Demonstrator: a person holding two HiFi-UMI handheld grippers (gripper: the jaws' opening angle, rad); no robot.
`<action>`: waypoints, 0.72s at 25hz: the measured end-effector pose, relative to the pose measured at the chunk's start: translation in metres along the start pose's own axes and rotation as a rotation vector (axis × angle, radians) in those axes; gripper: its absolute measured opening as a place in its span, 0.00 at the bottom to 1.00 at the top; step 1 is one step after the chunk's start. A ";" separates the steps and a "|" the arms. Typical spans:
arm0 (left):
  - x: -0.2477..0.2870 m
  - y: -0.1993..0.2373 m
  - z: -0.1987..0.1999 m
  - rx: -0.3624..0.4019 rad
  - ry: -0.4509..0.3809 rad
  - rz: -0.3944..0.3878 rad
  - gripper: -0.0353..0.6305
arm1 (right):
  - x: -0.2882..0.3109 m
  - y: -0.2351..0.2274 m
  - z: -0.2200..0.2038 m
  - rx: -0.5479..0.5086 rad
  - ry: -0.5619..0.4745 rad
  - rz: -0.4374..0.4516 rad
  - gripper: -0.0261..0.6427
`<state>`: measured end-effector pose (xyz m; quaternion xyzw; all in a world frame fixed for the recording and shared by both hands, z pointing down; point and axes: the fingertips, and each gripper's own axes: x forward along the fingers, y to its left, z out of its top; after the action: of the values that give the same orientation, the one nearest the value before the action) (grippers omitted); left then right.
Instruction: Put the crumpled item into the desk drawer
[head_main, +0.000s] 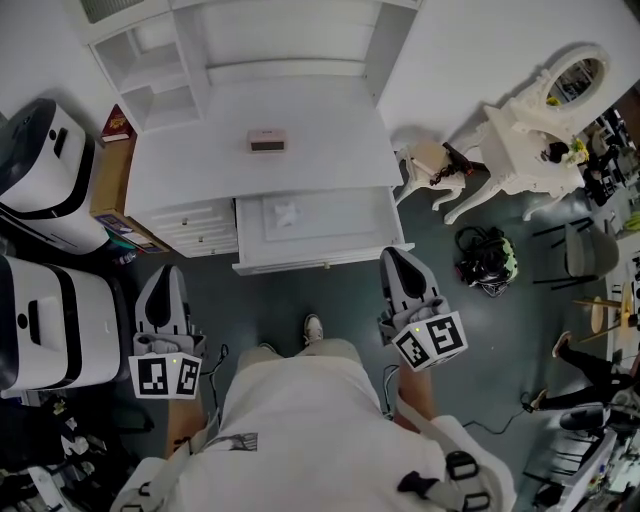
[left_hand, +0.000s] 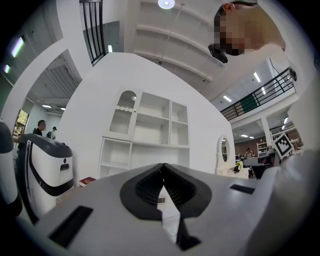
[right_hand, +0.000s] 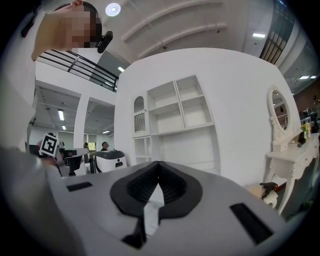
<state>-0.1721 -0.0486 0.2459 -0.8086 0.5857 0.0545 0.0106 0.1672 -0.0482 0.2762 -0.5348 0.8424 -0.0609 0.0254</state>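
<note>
The white desk (head_main: 250, 165) stands against the wall, with an open-shelved hutch (head_main: 150, 60) on its rear edge. Its centre drawer (head_main: 320, 262) is pulled out toward the person. The crumpled item (head_main: 287, 213), white and creased, lies inside the drawer on the drawer floor, left of centre. It is apart from both grippers.

Left gripper (head_main: 168, 270): jaws closed, tip to tip, with nothing between them. It is held below the desk's bank of small side drawers (head_main: 190, 228), well apart from the open drawer.

Right gripper (head_main: 392, 255): jaws closed and empty. Its tip sits just beside the drawer's front right corner. Contact cannot be determined.

Surroundings:
- A small brown box (head_main: 266, 142) rests on the desk top behind the drawer.
- Two white-and-black machines (head_main: 45, 320) stand to the left, near the left gripper.
- A tan cardboard box (head_main: 108, 185) stands against the desk's left side, with a red book (head_main: 118, 122) behind it.
- An ornate white vanity table (head_main: 525, 150) with an oval mirror (head_main: 578, 75) stands to the right.
- A black-and-green bundle (head_main: 487, 260) lies on the dark floor (head_main: 290, 300) right of the right gripper.
- The person's shoe (head_main: 313, 327) is on the floor in front of the drawer, between the two grippers.
</note>
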 end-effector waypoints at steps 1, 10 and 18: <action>-0.003 0.001 0.000 -0.001 0.001 -0.004 0.08 | -0.002 0.004 -0.001 0.000 0.001 -0.003 0.05; -0.026 0.015 -0.003 -0.012 0.000 -0.035 0.08 | -0.012 0.042 -0.010 -0.006 -0.001 -0.020 0.05; -0.036 0.026 -0.006 -0.024 0.003 -0.045 0.08 | -0.014 0.060 -0.011 -0.021 0.001 -0.025 0.05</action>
<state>-0.2073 -0.0232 0.2572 -0.8217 0.5667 0.0598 0.0011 0.1182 -0.0092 0.2794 -0.5455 0.8363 -0.0525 0.0185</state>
